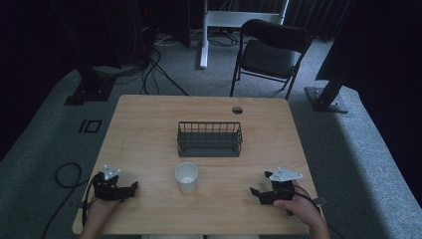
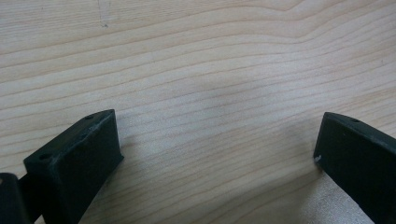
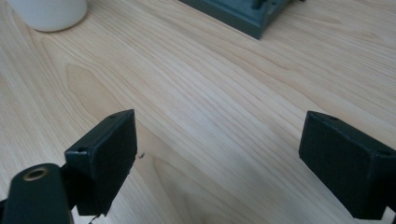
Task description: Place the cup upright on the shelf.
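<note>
A white paper cup [image 1: 186, 177] stands upright on the wooden table [image 1: 149, 129], near the front middle. Behind it sits a dark wire basket [image 1: 210, 139]. My left gripper [image 1: 130, 188] rests low at the table's front left, open, with bare wood between its jaws [image 2: 217, 135]. My right gripper [image 1: 255, 193] lies at the front right, held by a hand, open as well [image 3: 217, 140]. In the right gripper view the cup [image 3: 49, 14] shows at the top left and a corner of the basket [image 3: 243, 16] at the top.
A round cable hole [image 1: 237, 110] is in the table near its far edge. A black folding chair [image 1: 268, 52] stands beyond the table, with cables and stand bases on the grey floor around it.
</note>
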A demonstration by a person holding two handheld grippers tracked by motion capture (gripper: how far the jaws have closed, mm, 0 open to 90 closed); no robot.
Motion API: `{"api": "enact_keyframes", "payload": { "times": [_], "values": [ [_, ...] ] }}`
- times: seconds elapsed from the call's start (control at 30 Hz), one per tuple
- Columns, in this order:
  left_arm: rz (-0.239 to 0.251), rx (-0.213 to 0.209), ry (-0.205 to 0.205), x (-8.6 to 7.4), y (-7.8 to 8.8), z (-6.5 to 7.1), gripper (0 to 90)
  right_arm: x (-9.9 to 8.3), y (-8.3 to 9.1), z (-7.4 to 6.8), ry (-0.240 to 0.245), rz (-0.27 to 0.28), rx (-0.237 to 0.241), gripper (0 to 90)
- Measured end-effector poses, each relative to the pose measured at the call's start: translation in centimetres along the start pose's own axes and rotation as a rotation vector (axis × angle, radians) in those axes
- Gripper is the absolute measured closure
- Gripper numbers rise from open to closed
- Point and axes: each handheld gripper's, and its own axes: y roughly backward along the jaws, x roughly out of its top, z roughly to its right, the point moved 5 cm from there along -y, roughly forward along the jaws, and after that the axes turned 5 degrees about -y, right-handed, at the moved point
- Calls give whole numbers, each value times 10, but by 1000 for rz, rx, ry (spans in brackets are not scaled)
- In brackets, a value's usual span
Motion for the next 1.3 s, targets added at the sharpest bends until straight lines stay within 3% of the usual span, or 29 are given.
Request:
{"api": "enact_keyframes", "payload": {
  "times": [1.3],
  "values": [
    [0, 1, 0, 0, 0, 0, 6, 45, -67, -78, 135, 20, 195, 112]
  ]
}}
